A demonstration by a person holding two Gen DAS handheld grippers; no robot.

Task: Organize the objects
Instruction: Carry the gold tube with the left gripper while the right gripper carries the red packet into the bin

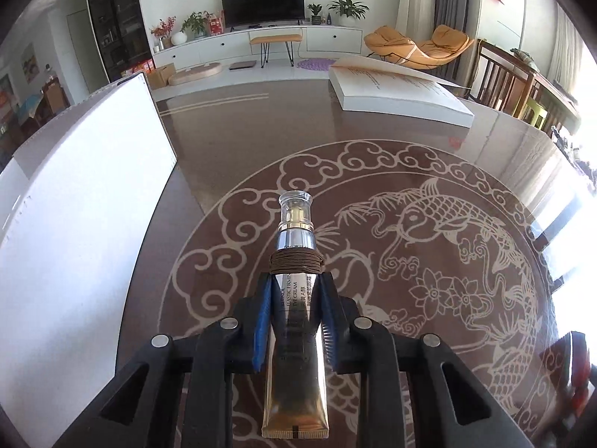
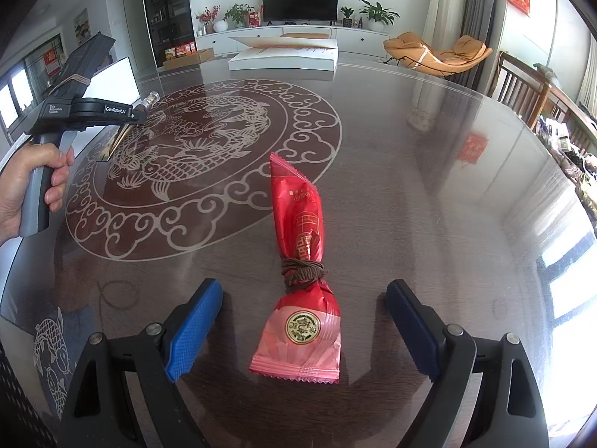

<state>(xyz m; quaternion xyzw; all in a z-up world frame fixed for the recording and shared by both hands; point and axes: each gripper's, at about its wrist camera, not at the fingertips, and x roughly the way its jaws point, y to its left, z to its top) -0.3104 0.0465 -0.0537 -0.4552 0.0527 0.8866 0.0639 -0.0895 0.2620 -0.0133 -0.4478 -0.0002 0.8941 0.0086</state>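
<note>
Left claw (image 1: 294,291): pitched steeply down toward the desk (image 1: 373,130), jaws drawn narrow and clamped on a gold eye-cream tube (image 1: 296,336). The blue pads (image 1: 263,321) press the tube's flanks at mid-body. The tube runs lengthwise between them, clear cap (image 1: 295,209) pointing away from the camera, crimped end nearest the lens. A brown cord (image 1: 296,265) is wound round the tube just beyond the pads. From the right wrist view the tube appears raised off the desk, though the angle is poor and this is not certain.

A hand (image 2: 26,186) grips the left claw's grey handle at the desk's left side, fingers curled round it.

Right claw (image 2: 304,321): also angled down, jaws wide, pads standing apart on either side of a red snack packet (image 2: 298,298) without touching it. The packet lies flat on the desk toward the near edge, cinched at its middle by a brown cord, sealed end nearest the camera.

A white box (image 1: 86,224) stands at the desk's left edge. A second white box (image 1: 395,93) with a raised lid sits at the far edge.
</note>
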